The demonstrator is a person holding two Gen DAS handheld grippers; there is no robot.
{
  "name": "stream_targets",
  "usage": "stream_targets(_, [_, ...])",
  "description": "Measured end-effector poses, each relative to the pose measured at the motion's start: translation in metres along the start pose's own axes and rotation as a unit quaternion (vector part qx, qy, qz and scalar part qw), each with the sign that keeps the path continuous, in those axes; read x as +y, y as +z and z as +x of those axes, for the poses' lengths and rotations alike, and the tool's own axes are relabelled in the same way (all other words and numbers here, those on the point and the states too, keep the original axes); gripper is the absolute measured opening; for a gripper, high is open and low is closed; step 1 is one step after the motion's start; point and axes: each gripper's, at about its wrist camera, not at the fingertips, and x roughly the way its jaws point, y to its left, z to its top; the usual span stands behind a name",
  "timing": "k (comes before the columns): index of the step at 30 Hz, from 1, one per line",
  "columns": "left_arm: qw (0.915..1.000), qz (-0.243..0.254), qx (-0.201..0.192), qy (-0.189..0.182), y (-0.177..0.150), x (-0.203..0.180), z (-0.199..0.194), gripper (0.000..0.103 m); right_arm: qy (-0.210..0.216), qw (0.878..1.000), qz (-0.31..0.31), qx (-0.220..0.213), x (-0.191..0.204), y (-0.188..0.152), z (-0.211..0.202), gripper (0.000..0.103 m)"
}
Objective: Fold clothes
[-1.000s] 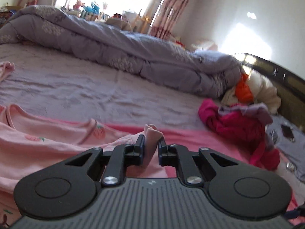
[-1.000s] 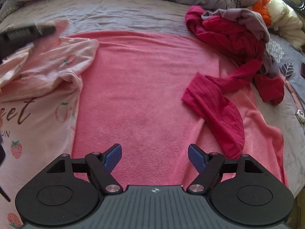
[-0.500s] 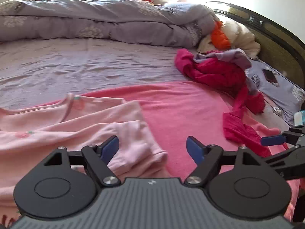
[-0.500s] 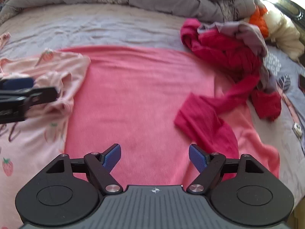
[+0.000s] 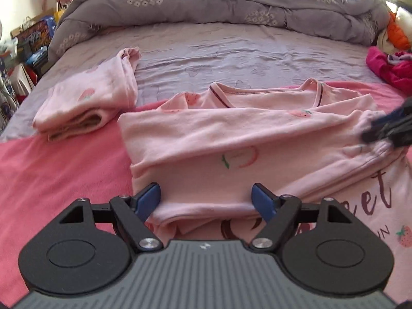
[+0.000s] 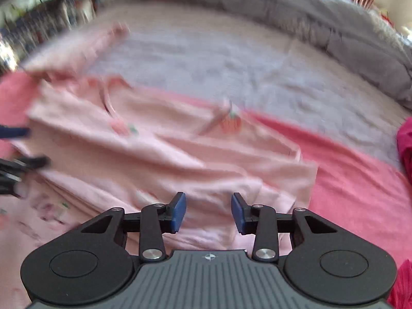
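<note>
Left and right wrist views over a bed. The pale pink strawberry-print shirt lies partly folded on the pink blanket, its neckline toward the grey quilt and both sleeves laid across the body. The left gripper stands released, jaws wide, straddling a folded edge of the shirt without the blue pads pressing on it. The right gripper, seen in a motion-blurred view, has just been closing; its jaws stand part-way in with shirt fabric beneath and between them, and no pad contact can be made out. A second, already folded pink garment rests beside the shirt, on the lilac sheet. A crimson garment lies near the shirt's far side.
</note>
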Motion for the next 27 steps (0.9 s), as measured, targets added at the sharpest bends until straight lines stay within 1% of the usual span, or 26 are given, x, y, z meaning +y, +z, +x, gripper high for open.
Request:
stream_targets(1, [1.0, 0.001, -0.004, -0.002, -0.004, 0.0, -0.002, 0.079, -0.01, 1.0, 0.004, 0.018, 0.0, -0.001, 0.014, 0.039])
stream_targets(2, [1.0, 0.003, -0.007, -0.005, -0.008, 0.0, -0.004, 0.081, -0.008, 1.0, 0.015, 0.014, -0.003, 0.0, 0.012, 0.038])
stream_targets(3, [0.9999, 0.007, -0.011, -0.007, -0.011, -0.001, -0.004, 0.082, -0.016, 1.0, 0.008, 0.017, 0.0, 0.003, 0.007, 0.036])
stream_targets(4, [0.9998, 0.012, -0.016, -0.009, -0.014, -0.002, -0.005, 0.084, -0.034, 0.999, -0.015, 0.01, 0.008, 0.006, 0.0, 0.036])
stream_targets(5, [0.9996, 0.016, -0.02, -0.011, -0.017, -0.003, -0.006, 0.084, -0.037, 0.998, -0.049, -0.016, 0.019, 0.008, -0.011, 0.039])
stream_targets(6, [0.9995, 0.015, -0.025, -0.014, -0.019, -0.002, -0.006, 0.085, -0.039, 0.995, -0.082, -0.043, 0.031, 0.01, -0.022, 0.039])
stream_targets(8, [0.9991, 0.013, -0.033, -0.025, -0.023, 0.0, -0.006, 0.085, -0.006, 0.988, -0.137, -0.076, 0.06, 0.023, -0.032, 0.039])
stream_targets(10, [0.9983, 0.017, -0.042, -0.035, -0.028, 0.002, -0.007, 0.085, 0.033, 0.977, -0.182, -0.102, 0.093, 0.039, -0.038, 0.039])
stream_targets(11, [0.9979, 0.021, -0.048, -0.039, -0.03, 0.003, -0.008, 0.085, 0.057, 0.974, -0.192, -0.105, 0.11, 0.047, -0.037, 0.039])
stream_targets(13, [0.9966, 0.038, -0.059, -0.043, -0.038, 0.002, -0.009, 0.086, 0.103, 0.969, -0.201, -0.102, 0.143, 0.068, -0.03, 0.039])
stream_targets(14, [0.996, 0.038, -0.066, -0.047, -0.041, 0.004, -0.009, 0.087, 0.126, 0.965, -0.205, -0.101, 0.16, 0.078, -0.026, 0.039])
stream_targets(16, [0.9949, 0.021, -0.078, -0.059, -0.045, 0.01, -0.011, 0.088, 0.141, 0.96, -0.215, -0.11, 0.192, 0.093, -0.018, 0.039])
stream_targets(18, [0.9938, 0.008, -0.084, -0.072, -0.046, 0.015, -0.011, 0.088, 0.136, 0.958, -0.229, -0.11, 0.219, 0.108, -0.006, 0.039])
stream_targets(20, [0.9926, -0.001, -0.089, -0.082, -0.047, 0.019, -0.011, 0.091, 0.136, 0.956, -0.24, -0.099, 0.239, 0.118, 0.006, 0.039])
stream_targets(23, [0.9918, -0.005, -0.094, -0.087, -0.048, 0.02, -0.012, 0.091, 0.144, 0.954, -0.258, -0.055, 0.263, 0.128, 0.027, 0.039])
stream_targets(24, [0.9916, -0.007, -0.095, -0.088, -0.048, 0.02, -0.012, 0.091, 0.142, 0.954, -0.262, -0.041, 0.268, 0.129, 0.032, 0.039])
stream_targets(25, [0.9914, -0.008, -0.096, -0.09, -0.048, 0.021, -0.012, 0.091, 0.133, 0.956, -0.259, -0.038, 0.27, 0.13, 0.035, 0.038])
stream_targets(26, [0.9911, -0.01, -0.097, -0.091, -0.049, 0.021, -0.012, 0.091, 0.125, 0.958, -0.256, -0.034, 0.271, 0.13, 0.037, 0.027])
stream_targets(27, [0.9909, -0.011, -0.098, -0.092, -0.049, 0.022, -0.012, 0.091, 0.117, 0.96, -0.254, -0.031, 0.273, 0.13, 0.039, 0.013])
